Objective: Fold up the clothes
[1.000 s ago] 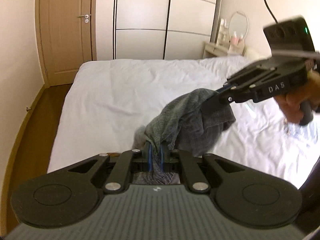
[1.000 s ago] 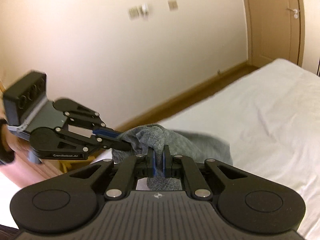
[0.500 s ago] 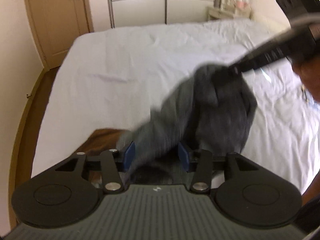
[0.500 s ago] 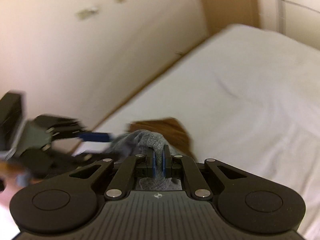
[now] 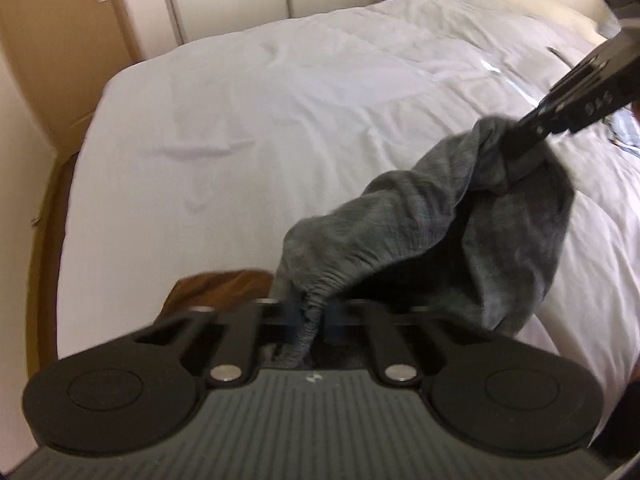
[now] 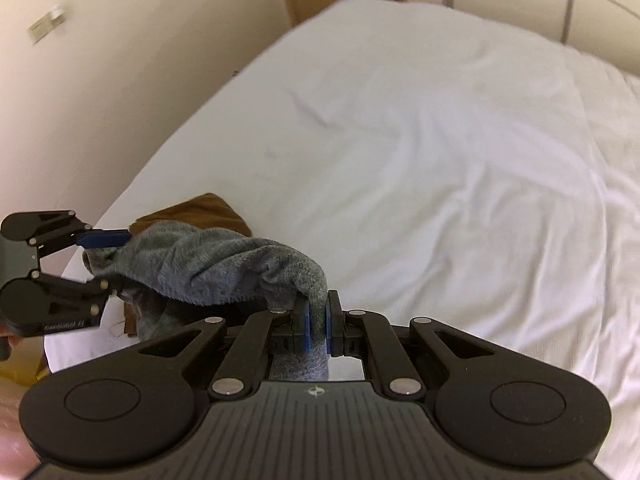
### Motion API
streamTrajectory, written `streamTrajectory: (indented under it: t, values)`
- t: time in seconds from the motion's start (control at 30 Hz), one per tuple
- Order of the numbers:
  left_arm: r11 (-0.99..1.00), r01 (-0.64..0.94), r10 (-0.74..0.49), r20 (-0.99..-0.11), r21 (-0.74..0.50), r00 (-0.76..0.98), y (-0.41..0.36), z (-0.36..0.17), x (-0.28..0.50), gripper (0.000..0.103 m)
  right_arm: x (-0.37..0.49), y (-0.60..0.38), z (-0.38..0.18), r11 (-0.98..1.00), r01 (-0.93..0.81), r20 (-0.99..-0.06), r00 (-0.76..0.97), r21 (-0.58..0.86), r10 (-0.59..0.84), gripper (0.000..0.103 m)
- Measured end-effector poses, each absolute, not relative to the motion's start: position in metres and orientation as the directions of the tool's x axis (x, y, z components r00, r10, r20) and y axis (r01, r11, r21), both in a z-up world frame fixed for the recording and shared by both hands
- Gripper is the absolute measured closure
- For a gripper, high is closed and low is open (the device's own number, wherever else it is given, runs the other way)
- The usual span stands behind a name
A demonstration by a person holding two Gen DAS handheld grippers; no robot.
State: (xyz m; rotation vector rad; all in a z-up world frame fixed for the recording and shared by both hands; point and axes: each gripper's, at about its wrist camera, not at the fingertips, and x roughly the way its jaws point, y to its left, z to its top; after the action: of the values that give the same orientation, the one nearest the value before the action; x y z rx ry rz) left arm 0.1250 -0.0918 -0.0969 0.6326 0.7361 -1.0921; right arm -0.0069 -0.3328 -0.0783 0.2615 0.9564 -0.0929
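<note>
A grey garment (image 5: pixel 432 216) is held slung in the air above the near corner of the bed (image 5: pixel 280 100), with one part pinched in each gripper. The left gripper (image 5: pixel 310 314) is closed on a gathered, bunched bit of the cloth; the right gripper (image 6: pixel 316 316) is clamped narrowly on another part. Between the two grips the cloth sags in a crumpled loop, and its lower folds hang towards the sheet. A brown cloth (image 6: pixel 192 212) is seen lying on the bed's corner, just under the grey one.

The garment is judged not yet flat enough for a clean fold. For the step to go well, the two grips should be drawn apart until the held edge is taut, the hanging part let to drop free, and the cloth laid down on bare sheet away from the brown cloth. Both pinches must be kept firm; a thick bunch can slip.
</note>
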Motion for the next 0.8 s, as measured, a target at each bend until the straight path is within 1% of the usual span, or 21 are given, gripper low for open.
streamTrajectory:
  t: [0.1,0.17,0.2,0.3,0.37,0.43,0.53,0.6,0.7,0.77,0.8]
  values:
    - [0.305,0.948,-0.567,-0.783,0.088,0.255,-0.099,-0.089,0.133,0.097,-0.014,-0.338,-0.082,0.96,0.234,-0.828,0.561,0.152,-0.006,0.082]
    - [0.302,0.95,-0.57,-0.784,0.079,0.246,-0.104,-0.085,0.141,0.097,-0.019,-0.342,-0.085,0.956,0.26,-0.834,0.551,0.133,-0.034,0.064]
    - [0.304,0.95,-0.571,-0.785,0.072,0.242,-0.105,-0.083,0.144,0.097,-0.021,-0.342,-0.084,0.956,0.265,-0.829,0.557,0.122,-0.049,0.061]
    - [0.317,0.948,-0.58,-0.788,0.014,0.206,-0.111,-0.079,0.156,0.097,-0.022,-0.326,-0.071,0.975,0.206,-0.78,0.623,0.083,-0.065,0.06]
    - [0.324,0.945,-0.586,-0.791,-0.03,0.176,-0.114,-0.076,0.164,0.097,-0.018,-0.309,-0.07,0.991,0.117,-0.762,0.647,0.071,-0.022,0.051]
    - [0.331,0.941,-0.594,-0.79,-0.067,0.153,-0.117,-0.074,0.17,0.097,-0.012,-0.289,-0.077,0.998,0.022,-0.768,0.64,0.065,0.036,0.046]
    - [0.329,0.938,-0.622,-0.773,-0.111,0.127,-0.118,-0.066,0.173,0.097,-0.002,-0.261,-0.1,0.996,-0.086,-0.775,0.627,0.037,0.083,0.044]
    - [0.319,0.937,-0.644,-0.758,-0.144,0.103,-0.118,-0.059,0.172,0.097,0.007,-0.249,-0.123,0.995,-0.101,-0.797,0.6,0.02,0.077,0.044]
    - [0.284,0.948,-0.661,-0.746,-0.144,0.085,-0.12,-0.053,0.168,0.097,0.02,-0.237,-0.161,0.996,-0.079,-0.834,0.551,-0.027,0.021,0.039]
    - [0.27,0.956,-0.649,-0.755,-0.116,0.092,-0.123,-0.058,0.168,0.095,0.027,-0.231,-0.18,0.994,-0.074,-0.843,0.537,-0.08,-0.028,0.04]
    - [0.274,0.957,-0.637,-0.764,-0.1,0.102,-0.124,-0.064,0.171,0.093,0.03,-0.23,-0.188,0.993,-0.074,-0.848,0.529,-0.097,-0.043,0.042]
